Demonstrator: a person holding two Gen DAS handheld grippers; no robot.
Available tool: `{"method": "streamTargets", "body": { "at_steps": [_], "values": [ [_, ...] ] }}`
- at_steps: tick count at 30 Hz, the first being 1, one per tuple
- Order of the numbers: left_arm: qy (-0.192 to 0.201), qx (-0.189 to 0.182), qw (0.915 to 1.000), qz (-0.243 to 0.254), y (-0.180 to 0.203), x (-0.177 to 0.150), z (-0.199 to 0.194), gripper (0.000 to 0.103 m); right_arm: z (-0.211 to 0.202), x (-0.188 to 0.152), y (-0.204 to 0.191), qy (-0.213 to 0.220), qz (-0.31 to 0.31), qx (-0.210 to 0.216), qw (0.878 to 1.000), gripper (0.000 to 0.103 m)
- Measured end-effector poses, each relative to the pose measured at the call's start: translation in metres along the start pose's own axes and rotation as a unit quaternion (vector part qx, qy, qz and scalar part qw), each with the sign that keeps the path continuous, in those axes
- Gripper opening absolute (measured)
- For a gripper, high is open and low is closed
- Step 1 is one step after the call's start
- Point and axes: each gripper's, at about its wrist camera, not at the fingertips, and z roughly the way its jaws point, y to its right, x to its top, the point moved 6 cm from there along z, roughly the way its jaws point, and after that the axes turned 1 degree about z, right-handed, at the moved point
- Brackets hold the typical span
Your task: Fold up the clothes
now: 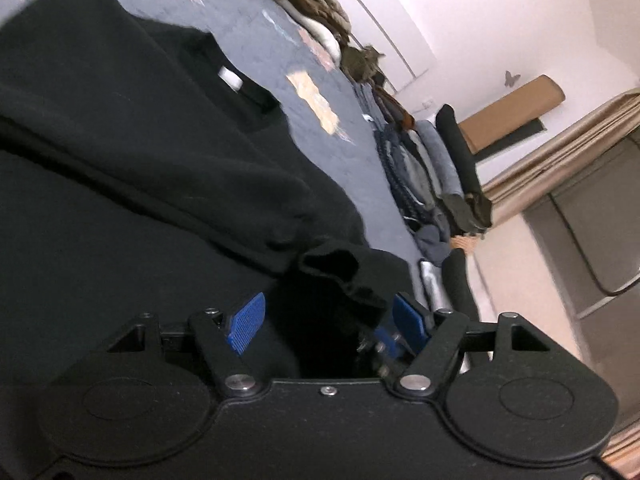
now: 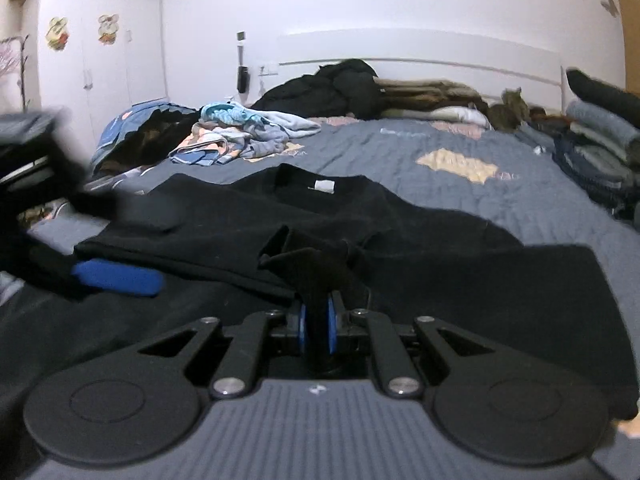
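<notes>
Between the right gripper's (image 2: 316,330) blue pads, nearly closed, stands a bunched black cuff (image 2: 316,264); the grip reads as firm. Left gripper (image 1: 326,322): jaws wide apart, cuff cloth lying loose in the gap, against the 3 o'clock pad only, not clamped. In the right view, that gripper's blue finger shows blurred at 9 o'clock over the cloth.

Sweater (image 2: 360,216), black: spread flat on the bed (image 2: 400,148), collar and white tag (image 2: 324,186) toward 12 o'clock, a sleeve drawn across the body to the held cuff.

Beyond, at 3 o'clock in the right view: stack of folded clothes (image 2: 600,136). At 11 o'clock: loose pale-blue heap (image 2: 248,128). At 12 o'clock: dark pile by the headboard (image 2: 420,48).

Step in hand, as judged: sleeve fold, cuff held over the torso. Whether the cuff is being laid or taken up cannot be settled. A next move calls for keeping the sleeve flat and straight across the body, with the free left jaws steadying or closing on cloth.
</notes>
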Motion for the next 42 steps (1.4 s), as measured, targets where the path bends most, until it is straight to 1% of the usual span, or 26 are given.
{"method": "streamTargets", "body": {
  "at_steps": [1, 6, 9, 10, 11, 12, 13, 14, 17, 18, 20, 21, 22, 24, 26, 29, 30, 33, 36, 38, 39, 41, 42],
  "values": [
    [-0.010, -0.001, 0.9999, 0.000, 0.003, 0.000, 0.009, 0.074, 0.001, 0.000, -0.001, 0.002, -0.006, 0.001, 1.000, 0.010],
    [-0.025, 0.024, 0.9993, 0.016, 0.009, 0.001, 0.041, 0.074, 0.003, -0.006, -0.008, 0.002, -0.055, 0.012, 0.998, 0.010],
    [-0.029, 0.050, 0.9980, 0.027, 0.006, 0.002, 0.052, 0.072, 0.001, -0.013, -0.014, -0.004, -0.085, 0.022, 0.996, 0.011],
    [-0.031, 0.058, 0.9975, 0.027, 0.003, 0.003, 0.056, 0.063, 0.001, -0.015, -0.016, -0.006, -0.095, 0.025, 0.995, 0.011],
    [-0.035, 0.068, 0.9967, 0.029, 0.000, 0.003, 0.060, 0.038, 0.001, -0.017, -0.017, -0.012, -0.104, 0.028, 0.994, 0.013],
    [-0.039, 0.078, 0.9958, 0.030, -0.003, 0.004, 0.063, 0.026, 0.001, -0.018, -0.018, -0.018, -0.110, 0.030, 0.993, 0.014],
    [-0.046, 0.079, 0.9955, 0.027, -0.007, 0.003, 0.065, 0.014, 0.001, -0.020, -0.018, -0.028, -0.109, 0.034, 0.993, 0.015],
    [-0.050, 0.080, 0.9951, 0.028, -0.009, 0.003, 0.067, 0.013, 0.001, -0.021, -0.017, -0.037, -0.107, 0.041, 0.993, 0.018],
    [-0.044, 0.093, 0.9937, 0.046, -0.012, 0.003, 0.062, 0.012, -0.004, -0.018, -0.015, -0.058, -0.091, 0.077, 0.991, 0.026],
    [-0.036, 0.097, 0.9933, 0.053, -0.011, 0.007, 0.058, 0.011, -0.007, -0.014, -0.014, -0.060, -0.081, 0.091, 0.991, 0.028],
    [-0.026, 0.102, 0.9906, 0.087, -0.002, 0.020, 0.051, 0.011, -0.013, -0.008, -0.010, -0.062, -0.061, 0.113, 0.990, 0.033],
    [-0.021, 0.105, 0.9887, 0.104, 0.003, 0.026, 0.048, 0.011, -0.016, -0.005, -0.007, -0.061, -0.051, 0.119, 0.990, 0.036],
    [-0.017, 0.108, 0.9862, 0.125, 0.009, 0.034, 0.044, 0.010, -0.017, -0.003, -0.003, -0.057, -0.043, 0.116, 0.991, 0.037],
    [-0.012, 0.114, 0.9772, 0.179, 0.029, 0.055, 0.035, 0.010, -0.018, 0.001, 0.007, -0.053, -0.024, 0.108, 0.992, 0.038],
    [-0.005, 0.127, 0.9661, 0.225, 0.048, 0.081, 0.024, 0.010, -0.017, 0.003, 0.016, -0.051, -0.010, 0.098, 0.994, 0.038],
    [0.016, 0.158, 0.9490, 0.272, 0.067, 0.127, -0.002, 0.010, -0.014, 0.006, 0.024, -0.044, -0.003, 0.090, 0.995, 0.039],
    [0.024, 0.175, 0.9428, 0.283, 0.067, 0.144, -0.012, 0.010, -0.014, 0.008, 0.024, -0.042, 0.000, 0.088, 0.995, 0.039],
    [0.035, 0.234, 0.9261, 0.294, 0.054, 0.182, -0.041, 0.010, -0.015, 0.011, 0.023, -0.036, 0.006, 0.091, 0.995, 0.040],
    [0.017, 0.292, 0.9096, 0.295, 0.020, 0.200, -0.055, 0.010, -0.013, 0.012, 0.021, -0.037, 0.004, 0.095, 0.995, 0.041],
    [-0.005, 0.324, 0.9049, 0.276, -0.015, 0.203, -0.053, 0.012, -0.005, 0.010, 0.024, -0.045, 0.005, 0.090, 0.995, 0.042],
    [-0.011, 0.336, 0.9036, 0.266, -0.031, 0.202, -0.053, 0.016, -0.002, 0.009, 0.025, -0.050, 0.006, 0.086, 0.995, 0.042],
    [-0.004, 0.343, 0.9079, 0.241, -0.055, 0.193, -0.057, 0.026, 0.005, 0.005, 0.026, -0.062, 0.007, 0.081, 0.995, 0.042],
    [0.000, 0.346, 0.9099, 0.228, -0.066, 0.189, -0.060, 0.028, 0.008, 0.003, 0.026, -0.069, 0.007, 0.078, 0.995, 0.043]
  ]
}}
